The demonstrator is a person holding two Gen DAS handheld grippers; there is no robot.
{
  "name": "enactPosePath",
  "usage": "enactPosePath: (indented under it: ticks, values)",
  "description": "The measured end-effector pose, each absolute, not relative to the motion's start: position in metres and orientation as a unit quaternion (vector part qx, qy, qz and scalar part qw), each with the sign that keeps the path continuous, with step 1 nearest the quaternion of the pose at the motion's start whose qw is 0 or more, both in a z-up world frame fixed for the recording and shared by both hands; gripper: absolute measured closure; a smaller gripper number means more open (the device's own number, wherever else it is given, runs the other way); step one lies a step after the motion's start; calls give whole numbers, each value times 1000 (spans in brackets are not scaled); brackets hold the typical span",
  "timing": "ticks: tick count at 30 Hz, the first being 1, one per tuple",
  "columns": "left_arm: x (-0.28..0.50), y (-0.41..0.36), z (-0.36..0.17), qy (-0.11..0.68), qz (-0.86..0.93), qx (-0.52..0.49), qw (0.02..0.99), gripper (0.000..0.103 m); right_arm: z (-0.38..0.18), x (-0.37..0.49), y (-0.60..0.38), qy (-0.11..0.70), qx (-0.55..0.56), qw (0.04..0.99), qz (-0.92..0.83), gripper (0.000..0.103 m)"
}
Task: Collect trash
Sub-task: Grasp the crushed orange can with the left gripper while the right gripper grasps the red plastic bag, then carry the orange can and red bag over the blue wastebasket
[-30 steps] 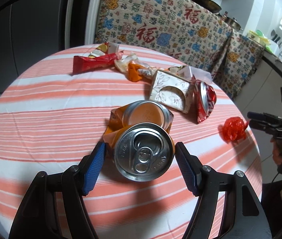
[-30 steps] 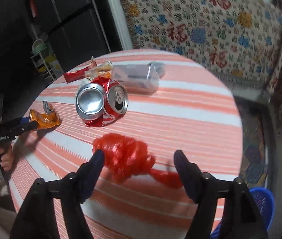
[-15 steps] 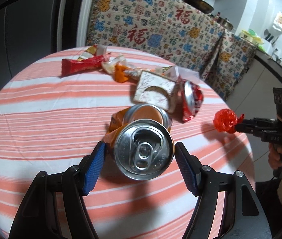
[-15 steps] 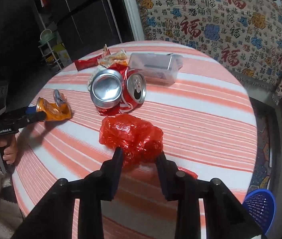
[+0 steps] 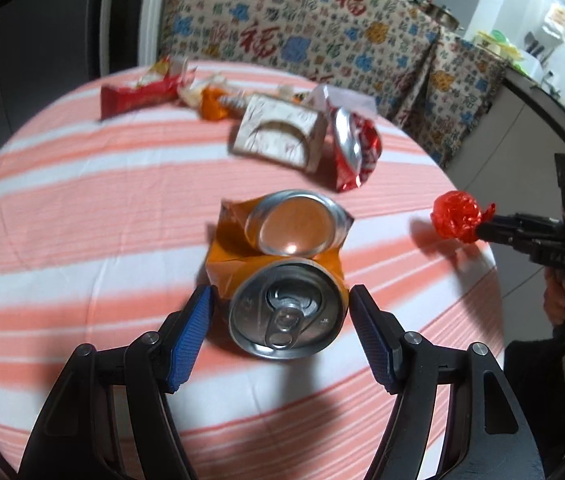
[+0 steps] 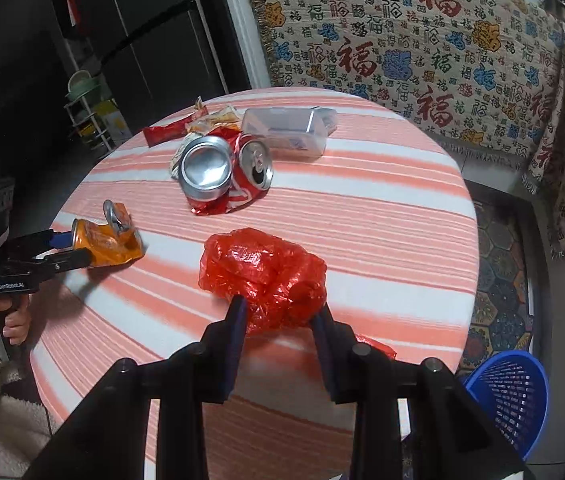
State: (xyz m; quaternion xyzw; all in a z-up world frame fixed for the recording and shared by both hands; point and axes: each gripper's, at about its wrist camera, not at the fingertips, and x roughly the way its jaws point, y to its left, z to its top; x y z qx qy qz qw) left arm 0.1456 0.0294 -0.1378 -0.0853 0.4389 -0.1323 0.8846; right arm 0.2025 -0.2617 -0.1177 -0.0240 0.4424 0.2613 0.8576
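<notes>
My left gripper (image 5: 280,312) is shut on a crushed orange can (image 5: 282,280) and holds it above the striped round table (image 5: 82,208); it also shows in the right wrist view (image 6: 102,240). My right gripper (image 6: 280,316) is shut on a crumpled red plastic bag (image 6: 262,276) and holds it above the table; the bag also shows in the left wrist view (image 5: 456,216). A crushed red can (image 6: 226,168), a red snack wrapper (image 5: 138,96), an orange wrapper (image 5: 212,106) and a white box (image 5: 278,132) lie on the far half of the table.
A blue mesh basket (image 6: 510,396) stands on the floor beyond the table's right edge. A clear plastic box (image 6: 286,132) lies on the table's far side. A patterned cloth (image 6: 422,40) covers the counter behind. A dark fridge (image 6: 142,32) stands at the back left.
My right gripper closed on the red bag and lifted it off the table. My left gripper kept hold of the orange can and rose a little.
</notes>
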Motion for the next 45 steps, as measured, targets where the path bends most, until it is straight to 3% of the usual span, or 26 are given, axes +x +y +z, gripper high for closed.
enactPosePath:
  ticks: [8, 14, 16, 17, 19, 26, 34, 45]
  values:
    - [159, 23, -119, 424, -133, -60, 894, 9, -122, 192, -252, 445, -41, 852, 273, 70]
    - [197, -9, -135, 464, -133, 34, 875, 9, -125, 192, -248, 446, -42, 851, 274, 70]
    - [203, -12, -141, 470, -136, 44, 871, 16, -125, 192, -248, 446, -41, 851, 273, 70]
    - [202, -11, -142, 469, -143, 45, 870, 29, -125, 192, -248, 445, -41, 852, 274, 70]
    - [200, -11, -142, 463, -149, 42, 873, 39, -125, 192, -249, 445, -42, 852, 273, 70]
    - [192, -9, -137, 442, -151, 15, 884, 40, -124, 192, -254, 444, -38, 855, 267, 70]
    - [187, -28, -95, 400, -184, -2, 898, 40, -104, 191, -267, 420, -20, 870, 257, 70]
    - [200, -140, -63, 374, -279, 3, 885, 40, -73, 190, -359, 395, 15, 903, 169, 70]
